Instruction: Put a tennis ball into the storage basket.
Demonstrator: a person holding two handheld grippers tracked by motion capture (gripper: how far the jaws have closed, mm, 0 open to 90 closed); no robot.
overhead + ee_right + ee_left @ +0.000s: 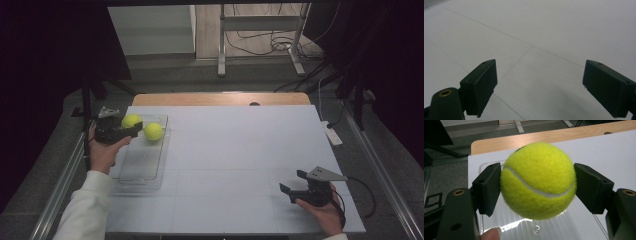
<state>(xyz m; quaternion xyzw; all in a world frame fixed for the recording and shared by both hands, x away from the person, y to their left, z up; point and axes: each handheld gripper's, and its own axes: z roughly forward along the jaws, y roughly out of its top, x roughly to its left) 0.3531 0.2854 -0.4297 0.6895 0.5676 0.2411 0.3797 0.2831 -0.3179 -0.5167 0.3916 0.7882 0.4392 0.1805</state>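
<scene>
Felt-covered, light and springy, the tennis ball (537,180) is being pinched across its middle by the left gripper (537,187) over the far-left tray (150,170), while the right gripper (539,87) is resting with jaws spread.

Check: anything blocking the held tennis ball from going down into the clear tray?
Nothing visible. The left gripper holds the tennis ball above the clear tray; a second ball sits at the far end, near end bare.

Left hand-held gripper (131,126) clamped tight — right hand-held gripper (294,182) resting, jaws spread wide.
</scene>
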